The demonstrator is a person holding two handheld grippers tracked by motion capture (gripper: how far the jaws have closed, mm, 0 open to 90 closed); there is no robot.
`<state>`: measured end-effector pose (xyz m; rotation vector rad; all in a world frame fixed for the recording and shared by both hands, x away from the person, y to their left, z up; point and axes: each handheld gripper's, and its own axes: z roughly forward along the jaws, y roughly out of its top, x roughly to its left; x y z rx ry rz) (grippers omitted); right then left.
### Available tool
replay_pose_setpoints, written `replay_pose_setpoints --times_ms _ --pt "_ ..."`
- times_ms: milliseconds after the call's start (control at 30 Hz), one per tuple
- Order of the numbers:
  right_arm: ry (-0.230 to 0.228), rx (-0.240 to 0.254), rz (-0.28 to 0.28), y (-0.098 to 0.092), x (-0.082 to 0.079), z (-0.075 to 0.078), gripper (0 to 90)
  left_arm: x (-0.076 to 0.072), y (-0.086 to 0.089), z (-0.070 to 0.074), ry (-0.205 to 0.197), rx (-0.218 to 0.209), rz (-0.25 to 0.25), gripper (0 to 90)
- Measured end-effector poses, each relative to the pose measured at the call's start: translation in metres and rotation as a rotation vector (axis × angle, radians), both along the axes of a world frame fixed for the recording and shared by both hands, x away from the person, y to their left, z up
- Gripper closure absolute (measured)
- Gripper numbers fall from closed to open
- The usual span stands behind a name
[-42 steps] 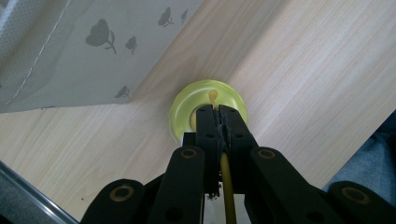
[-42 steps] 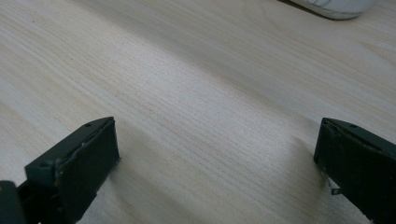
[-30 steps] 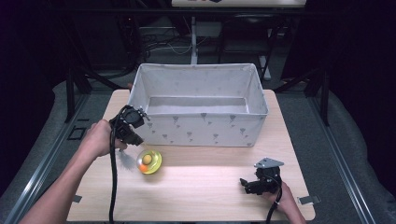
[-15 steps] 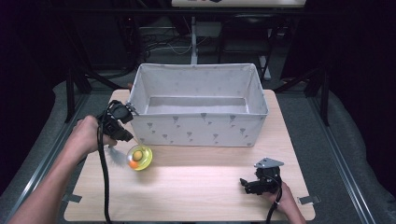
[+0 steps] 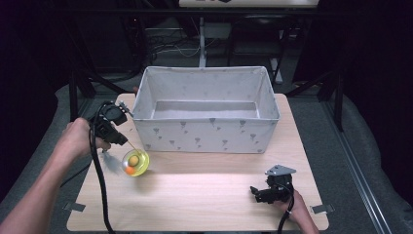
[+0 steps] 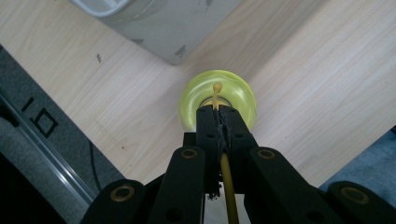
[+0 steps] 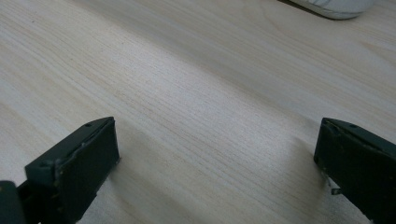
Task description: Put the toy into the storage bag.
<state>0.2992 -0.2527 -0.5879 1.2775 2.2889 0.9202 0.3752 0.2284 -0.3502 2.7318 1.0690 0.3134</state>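
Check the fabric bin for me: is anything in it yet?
Empty as far as visible: the bin's floor looks bare from the high view. The near wall hides its front strip, so that part cannot be told.

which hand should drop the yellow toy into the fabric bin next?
Left. The left gripper is already shut on the thin yellow stick of the round translucent yellow toy, beside the grey fabric bin. The right gripper rests open, farther off.

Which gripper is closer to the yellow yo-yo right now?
Left. The left gripper pinches the string of the yellow yo-yo just above it; the right gripper rests open across the table.
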Motion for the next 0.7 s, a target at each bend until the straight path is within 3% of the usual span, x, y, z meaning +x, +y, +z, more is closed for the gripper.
replay_pose_setpoints --times_ms 400,700 --pt "0.000 0.000 0.000 0.000 0.000 0.000 0.0 0.016 0.029 -0.001 0.026 0.004 0.091 88.0" --pt "0.000 0.000 0.000 0.000 0.000 0.000 0.0 0.028 0.042 0.002 0.019 -0.004 0.143 88.1"
